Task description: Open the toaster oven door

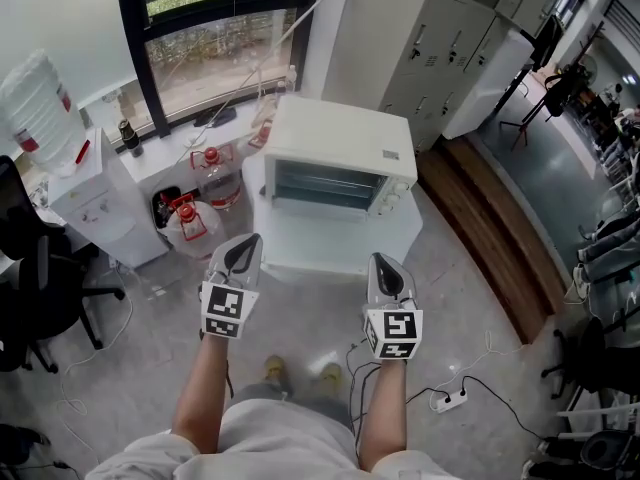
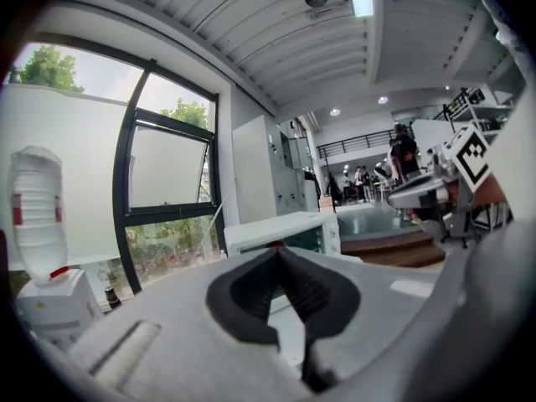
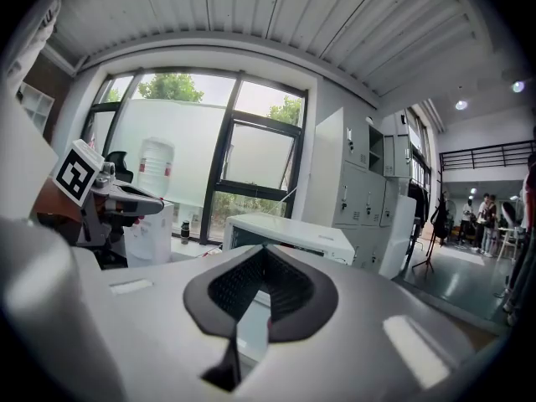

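White toaster oven (image 1: 340, 158), left hand-held gripper (image 1: 251, 241) closed, right hand-held gripper (image 1: 382, 259) closed

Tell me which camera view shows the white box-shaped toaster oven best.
The head view: the white box-shaped toaster oven appears whole, with top, front and knobs. The right gripper view shows its top and front corner beyond the jaws; the left gripper view shows only a strip above the jaws.

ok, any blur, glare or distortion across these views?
Head view: sharp, even daylight, oven clear. Left gripper view: strong fisheye, dark corners, soft foreground, bright window. Right gripper view: same fisheye, soft foreground, oven sharp.
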`<action>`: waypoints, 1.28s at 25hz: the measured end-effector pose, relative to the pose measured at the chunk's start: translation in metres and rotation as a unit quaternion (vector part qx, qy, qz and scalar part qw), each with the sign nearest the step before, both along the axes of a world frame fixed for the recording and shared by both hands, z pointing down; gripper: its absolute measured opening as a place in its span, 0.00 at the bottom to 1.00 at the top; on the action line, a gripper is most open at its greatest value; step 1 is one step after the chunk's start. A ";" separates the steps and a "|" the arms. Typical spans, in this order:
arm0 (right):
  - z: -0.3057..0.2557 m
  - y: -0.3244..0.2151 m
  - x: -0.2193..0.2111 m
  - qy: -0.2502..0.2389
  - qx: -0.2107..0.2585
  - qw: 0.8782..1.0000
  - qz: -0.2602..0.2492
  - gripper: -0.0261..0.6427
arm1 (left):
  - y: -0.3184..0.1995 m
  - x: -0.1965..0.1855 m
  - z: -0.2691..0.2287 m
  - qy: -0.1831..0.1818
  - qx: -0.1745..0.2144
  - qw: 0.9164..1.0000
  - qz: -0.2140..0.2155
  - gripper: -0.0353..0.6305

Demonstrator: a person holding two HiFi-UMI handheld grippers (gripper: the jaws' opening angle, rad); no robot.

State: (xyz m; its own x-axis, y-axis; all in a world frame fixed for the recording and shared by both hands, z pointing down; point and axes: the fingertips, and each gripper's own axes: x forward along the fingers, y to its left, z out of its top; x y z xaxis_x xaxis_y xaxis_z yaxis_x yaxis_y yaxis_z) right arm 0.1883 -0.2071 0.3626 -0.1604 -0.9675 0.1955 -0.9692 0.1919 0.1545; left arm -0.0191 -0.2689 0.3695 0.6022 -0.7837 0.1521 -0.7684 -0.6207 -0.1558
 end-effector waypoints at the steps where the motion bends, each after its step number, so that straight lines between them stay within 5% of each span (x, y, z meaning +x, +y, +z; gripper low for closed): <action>1: -0.001 0.002 0.004 -0.002 0.000 1.000 0.000 0.04 | 0.001 0.002 -0.004 0.001 0.002 1.000 -0.002 0.05; 32: -0.053 0.018 0.103 -0.014 0.038 0.999 -0.002 0.04 | 0.017 0.074 -0.073 0.026 0.042 0.999 -0.015 0.05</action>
